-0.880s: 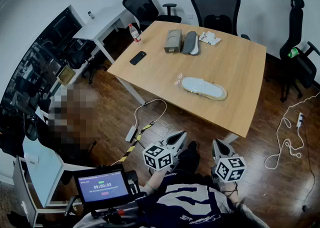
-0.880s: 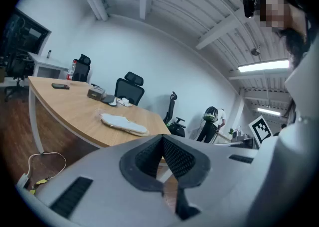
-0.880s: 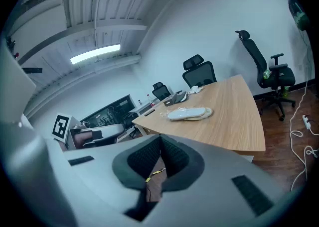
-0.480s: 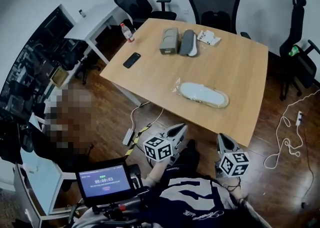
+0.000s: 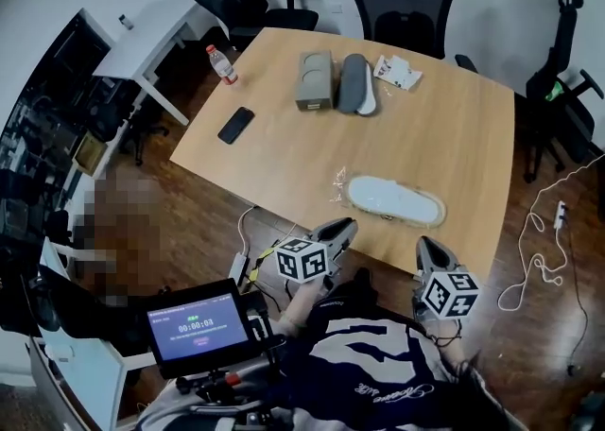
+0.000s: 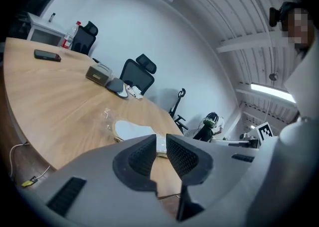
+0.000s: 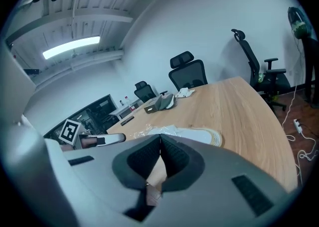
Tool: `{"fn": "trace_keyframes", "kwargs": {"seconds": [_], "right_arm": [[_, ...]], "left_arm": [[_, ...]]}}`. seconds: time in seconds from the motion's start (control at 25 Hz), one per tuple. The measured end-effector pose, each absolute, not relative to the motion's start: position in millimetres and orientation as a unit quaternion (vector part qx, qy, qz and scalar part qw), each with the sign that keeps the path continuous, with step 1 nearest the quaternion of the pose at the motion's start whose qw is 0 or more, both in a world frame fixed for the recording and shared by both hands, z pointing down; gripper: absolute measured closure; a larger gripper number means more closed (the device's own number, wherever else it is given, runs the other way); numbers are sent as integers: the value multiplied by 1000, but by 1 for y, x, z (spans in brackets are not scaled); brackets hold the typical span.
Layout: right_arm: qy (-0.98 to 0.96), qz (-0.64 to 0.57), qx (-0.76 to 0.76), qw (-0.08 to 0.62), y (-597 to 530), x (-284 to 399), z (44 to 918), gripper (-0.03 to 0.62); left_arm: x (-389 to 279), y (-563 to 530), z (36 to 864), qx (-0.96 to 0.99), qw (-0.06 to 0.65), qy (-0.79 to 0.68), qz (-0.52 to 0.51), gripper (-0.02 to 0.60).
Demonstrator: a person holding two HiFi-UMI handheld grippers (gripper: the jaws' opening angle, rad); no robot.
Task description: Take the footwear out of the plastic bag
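wooden table (image 5: pixel 454 136), bagged slipper (image 5: pixel 395 200) lengthwise along near edge; left gripper (image 6: pixel 160 144) fingers slightly apart, right gripper (image 7: pixel 160 140) fingers together

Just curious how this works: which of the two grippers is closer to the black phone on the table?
Left. The left gripper is off the near edge of the table, with the phone ahead and to its left. The right gripper is off that edge too, farther right.
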State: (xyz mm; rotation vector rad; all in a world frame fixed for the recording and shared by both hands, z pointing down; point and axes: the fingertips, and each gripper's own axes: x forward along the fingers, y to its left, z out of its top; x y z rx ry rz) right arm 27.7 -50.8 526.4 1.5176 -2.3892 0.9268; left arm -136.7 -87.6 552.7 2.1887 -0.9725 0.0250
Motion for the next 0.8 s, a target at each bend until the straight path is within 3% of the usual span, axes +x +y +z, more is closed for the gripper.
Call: {"fn": "trace_keyframes", "kwargs": {"seconds": [0.48,0.8], "right_arm": [[-778,337,512,142,-111,12,565,606],[-778,350,481,203,-160,3,609,605]], "left_arm": [[-149,-128,630,802,479,-356,29,451],[-151,-150,640,782,504,-365,24,430]]}}
